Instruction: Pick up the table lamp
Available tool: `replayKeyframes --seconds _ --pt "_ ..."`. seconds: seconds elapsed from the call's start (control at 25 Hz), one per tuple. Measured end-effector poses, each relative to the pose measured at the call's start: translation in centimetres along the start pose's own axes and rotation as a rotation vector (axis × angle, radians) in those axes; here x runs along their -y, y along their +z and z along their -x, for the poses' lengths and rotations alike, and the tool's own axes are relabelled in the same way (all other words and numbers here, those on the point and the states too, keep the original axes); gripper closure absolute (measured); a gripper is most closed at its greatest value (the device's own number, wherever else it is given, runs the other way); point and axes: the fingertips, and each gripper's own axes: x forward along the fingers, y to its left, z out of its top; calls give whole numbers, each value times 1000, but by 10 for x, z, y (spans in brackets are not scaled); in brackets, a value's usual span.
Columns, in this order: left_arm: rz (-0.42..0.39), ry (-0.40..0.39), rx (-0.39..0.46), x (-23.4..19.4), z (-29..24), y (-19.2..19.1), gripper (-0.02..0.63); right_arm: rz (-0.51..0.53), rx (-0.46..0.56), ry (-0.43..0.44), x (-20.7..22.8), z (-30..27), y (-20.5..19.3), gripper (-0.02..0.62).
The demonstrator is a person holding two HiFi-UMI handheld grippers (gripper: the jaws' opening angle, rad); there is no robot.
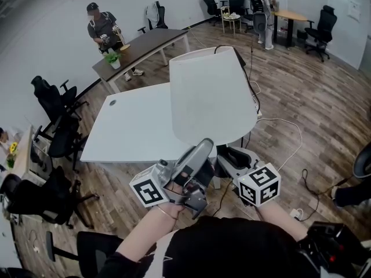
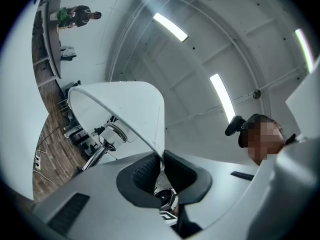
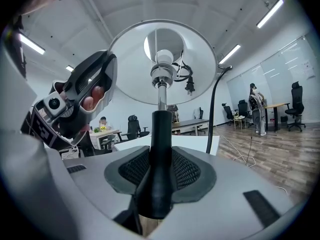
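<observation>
The table lamp is off the table, held over the white table's (image 1: 130,129) near edge. Its white conical shade (image 1: 211,94) fills the middle of the head view. My left gripper (image 1: 200,154) points upward and is shut on the shade's lower rim (image 2: 161,151), which runs as a thin edge between the two dark pads. My right gripper (image 1: 233,158) is shut on the lamp's black stem (image 3: 160,149), pads pressed on both sides. From below, the right gripper view shows the bulb socket (image 3: 163,69) inside the shade (image 3: 195,49), with the cord's plug hanging beside it.
A dark desk (image 1: 142,46) with a potted plant stands behind the white table, a person (image 1: 103,30) beside it. Black office chairs (image 1: 58,123) crowd the left. White cables (image 1: 293,138) trail over the wooden floor at right. More chairs and a person (image 1: 262,10) are far back.
</observation>
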Motion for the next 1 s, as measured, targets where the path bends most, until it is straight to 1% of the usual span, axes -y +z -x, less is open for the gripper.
replayKeyframes --seconds 0.4,0.6,1.0 --pt "3 -4 -15 5 0 -9 574 0 10 0 0 8 -4 446" --pt "-11 -12 -11 8 -1 -4 577 2 13 13 -5 5 -2 446" --pt "-24 4 -9 4 -1 -6 577 -2 17 32 -5 1 -5 446"
